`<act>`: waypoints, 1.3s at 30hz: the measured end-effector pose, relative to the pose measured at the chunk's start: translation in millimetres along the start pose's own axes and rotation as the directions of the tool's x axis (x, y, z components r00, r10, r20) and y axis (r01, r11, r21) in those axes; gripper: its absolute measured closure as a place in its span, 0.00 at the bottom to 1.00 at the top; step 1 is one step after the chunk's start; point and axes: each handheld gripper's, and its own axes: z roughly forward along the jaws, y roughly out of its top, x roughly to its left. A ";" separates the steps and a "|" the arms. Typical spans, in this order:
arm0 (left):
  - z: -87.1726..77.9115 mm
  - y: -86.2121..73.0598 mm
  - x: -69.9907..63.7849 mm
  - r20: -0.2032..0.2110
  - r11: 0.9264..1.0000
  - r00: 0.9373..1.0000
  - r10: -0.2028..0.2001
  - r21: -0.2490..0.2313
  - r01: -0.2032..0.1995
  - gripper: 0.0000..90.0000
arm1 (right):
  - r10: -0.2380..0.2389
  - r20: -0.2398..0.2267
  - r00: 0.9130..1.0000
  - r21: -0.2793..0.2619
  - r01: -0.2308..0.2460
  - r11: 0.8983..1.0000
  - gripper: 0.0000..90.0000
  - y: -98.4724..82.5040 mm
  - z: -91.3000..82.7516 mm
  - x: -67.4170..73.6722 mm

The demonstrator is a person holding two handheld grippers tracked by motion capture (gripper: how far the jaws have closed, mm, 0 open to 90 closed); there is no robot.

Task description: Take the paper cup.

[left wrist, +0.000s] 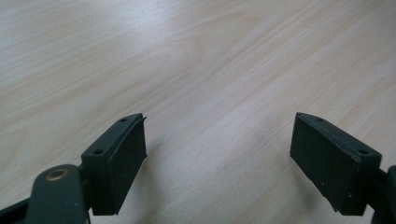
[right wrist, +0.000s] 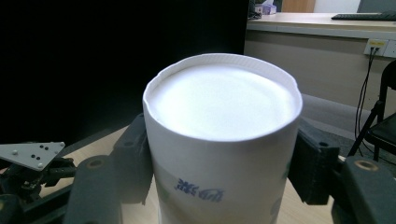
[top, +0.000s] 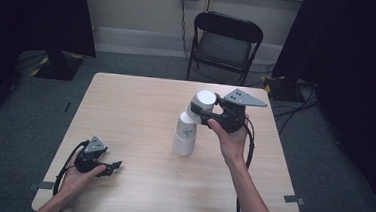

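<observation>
My right gripper (top: 201, 113) is shut on a white paper cup (top: 202, 103) with a blue print, held tilted over the middle of the wooden table (top: 136, 102). In the right gripper view the cup (right wrist: 224, 140) stands between the two black pads (right wrist: 133, 158), its flat white end up. Just below it a stack of white cups (top: 185, 136) stands on the table; I cannot tell whether the held cup touches it. My left gripper (top: 114, 167) lies at the front left, open. In its own view the left gripper (left wrist: 219, 154) has bare tabletop (left wrist: 210, 56) between its jaws.
A black folding chair (top: 225, 43) stands behind the table's far edge. Black curtains (top: 32, 10) hang at both sides, with cables (top: 296, 111) on the grey floor at the right. The left gripper's grey plate (right wrist: 32, 154) lies low at the left of the right gripper view.
</observation>
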 end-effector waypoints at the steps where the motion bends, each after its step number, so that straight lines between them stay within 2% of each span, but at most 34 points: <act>1: -0.9 0.6 -0.6 0.002 1.000 1.000 -0.003 -0.009 0.003 0.20 | 0.008 -0.003 1.000 -0.004 -0.008 1.000 0.38 -0.2 -2.2 -1.0; 7: -3.4 3.1 -3.3 0.039 0.999 0.999 -0.003 -0.037 0.004 0.22 | 0.030 0.005 1.000 -0.009 -0.030 1.000 0.39 -5.1 -17.0 -5.9; 13: -6.6 7.2 -8.3 0.042 0.998 0.999 0.030 -0.059 -0.027 0.23 | 0.043 0.016 0.999 -0.006 -0.043 0.999 0.39 -12.2 -27.5 -7.7; 17: -9.1 9.6 -11.8 0.058 0.996 0.998 0.020 -0.091 -0.014 0.22 | 0.048 0.021 0.999 -0.002 -0.048 0.999 0.39 -16.9 -34.4 -7.2; 18: -9.9 10.5 -12.6 0.055 0.995 0.998 0.027 -0.098 -0.022 0.22 | 0.051 0.021 0.998 -0.002 -0.051 0.999 0.39 -18.8 -36.6 -6.8; 19: -10.5 11.3 -13.1 0.041 0.995 0.998 0.036 -0.096 -0.032 0.23 | 0.058 0.018 0.998 -0.001 -0.058 0.998 0.39 -20.7 -38.4 -6.6; 20: -10.4 11.4 -14.2 0.046 0.995 0.999 0.021 -0.098 -0.017 0.22 | 0.071 0.013 0.997 -0.002 -0.071 0.997 0.39 -22.9 -40.0 -6.4; 22: -10.4 12.4 -16.3 0.065 0.995 0.998 0.019 -0.101 -0.012 0.22 | 0.082 0.008 0.997 -0.003 -0.082 0.997 0.39 -26.9 -42.7 -5.8; 24: -11.3 13.9 -18.9 0.060 0.994 0.997 0.040 -0.101 -0.034 0.23 | 0.089 0.005 0.996 0.000 -0.089 0.996 0.39 -31.4 -45.5 -5.4; 29: -14.7 19.4 -25.1 0.078 0.991 0.996 0.030 -0.135 -0.019 0.26 | 0.120 -0.011 0.993 0.012 -0.119 0.993 0.40 -43.4 -49.7 -4.7; 30: -15.6 20.7 -25.8 0.078 0.990 0.996 0.038 -0.139 -0.027 0.27 | 0.122 -0.012 0.992 0.019 -0.122 0.992 0.40 -45.7 -50.0 -4.3; 34: -16.8 27.0 -32.6 0.095 0.987 0.995 0.022 -0.160 -0.007 0.29 | 0.158 -0.030 0.987 0.033 -0.157 0.987 0.40 -55.7 -49.5 -2.7; 39: -20.5 38.5 -43.1 0.106 0.980 0.992 0.066 -0.194 -0.044 0.30 | 0.172 -0.052 0.984 0.047 -0.170 0.984 0.40 -65.0 -47.1 3.3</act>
